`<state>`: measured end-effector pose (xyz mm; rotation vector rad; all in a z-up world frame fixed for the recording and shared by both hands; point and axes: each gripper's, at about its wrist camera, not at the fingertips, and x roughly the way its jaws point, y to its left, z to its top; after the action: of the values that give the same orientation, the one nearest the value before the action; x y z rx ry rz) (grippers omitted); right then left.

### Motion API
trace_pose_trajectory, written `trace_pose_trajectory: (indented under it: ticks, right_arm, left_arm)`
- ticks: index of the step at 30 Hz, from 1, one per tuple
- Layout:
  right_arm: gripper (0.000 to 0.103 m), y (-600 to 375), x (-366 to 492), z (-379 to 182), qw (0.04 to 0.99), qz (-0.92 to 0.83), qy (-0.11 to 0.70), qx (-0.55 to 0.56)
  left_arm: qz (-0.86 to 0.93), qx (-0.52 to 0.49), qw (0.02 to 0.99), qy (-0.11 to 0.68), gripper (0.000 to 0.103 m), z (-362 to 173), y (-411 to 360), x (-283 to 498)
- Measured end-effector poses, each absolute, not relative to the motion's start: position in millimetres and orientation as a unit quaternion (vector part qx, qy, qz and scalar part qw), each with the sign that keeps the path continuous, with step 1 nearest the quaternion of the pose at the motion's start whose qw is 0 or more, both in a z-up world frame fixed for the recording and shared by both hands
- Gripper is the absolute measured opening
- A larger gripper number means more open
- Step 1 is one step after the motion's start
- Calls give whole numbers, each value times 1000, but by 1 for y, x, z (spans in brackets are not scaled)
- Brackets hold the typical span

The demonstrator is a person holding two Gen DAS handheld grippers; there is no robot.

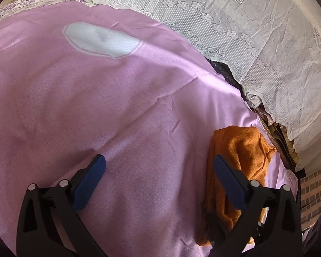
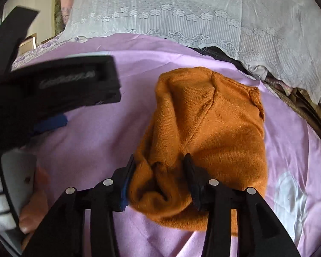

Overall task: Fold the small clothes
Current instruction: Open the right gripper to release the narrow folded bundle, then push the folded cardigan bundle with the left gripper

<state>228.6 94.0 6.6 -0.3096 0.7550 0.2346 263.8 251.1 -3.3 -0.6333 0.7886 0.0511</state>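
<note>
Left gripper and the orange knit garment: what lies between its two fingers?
Only bare pink sheet lies between the open left gripper fingers in the left wrist view; the orange garment sits behind its right finger.

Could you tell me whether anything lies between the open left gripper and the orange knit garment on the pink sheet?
Nothing visible does. The left gripper hangs open over bare pink sheet, with the orange garment directly beside it. The right gripper already grips the garment's near edge.

One orange knit garment [image 2: 205,132], small, folded into a compact bundle, lies on the bed. A seam line runs diagonally across its top face. Its near edge is bunched and pinched between the fingers of the right hand-held gripper [image 2: 160,177]; it lies just right of the left hand-held gripper [image 1: 159,165]
</note>
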Motion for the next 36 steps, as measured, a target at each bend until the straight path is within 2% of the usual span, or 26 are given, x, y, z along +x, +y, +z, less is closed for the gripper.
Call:
trace_pose_trajectory:
  ticks: [5, 12, 17, 20, 23, 28, 30, 32, 34, 36]
  right_arm:
    - [46, 81, 213, 10, 912, 143, 364, -125]
    - [46, 23, 204, 33, 912, 198, 358, 31]
    - [46, -7, 220, 40, 918, 174, 348, 76]
    - [49, -23, 224, 36, 899, 216, 360, 127]
    - [52, -30, 219, 37, 902, 227, 349, 114]
    - [52, -51, 223, 38, 919, 186, 329, 112]
    - [49, -58, 229, 35, 917, 176, 336, 122]
    - [38, -61, 237, 27, 916, 166, 348, 115]
    - [38, -61, 242, 18, 917, 150, 359, 89]
    - [39, -62, 247, 7, 910, 150, 380, 73]
  left_arm:
    - [26, -296, 876, 380, 98, -3, 250, 264]
    - [5, -264, 888, 376, 99, 5, 236, 262]
    - [-25, -209, 898, 385, 98, 9, 209, 265]
    - [-27, -196, 903, 381, 98, 12, 202, 263]
    - [-27, -196, 910, 366, 98, 17, 202, 258]
    - [-36, -190, 914, 356, 98, 21, 196, 256]
    - [-42, -173, 915, 362, 98, 19, 187, 257]
    - [-46, -139, 914, 379, 99, 15, 174, 260]
    - [-27, -68, 906, 417, 99, 0, 155, 268]
    - [-8, -17, 908, 418, 99, -9, 142, 268]
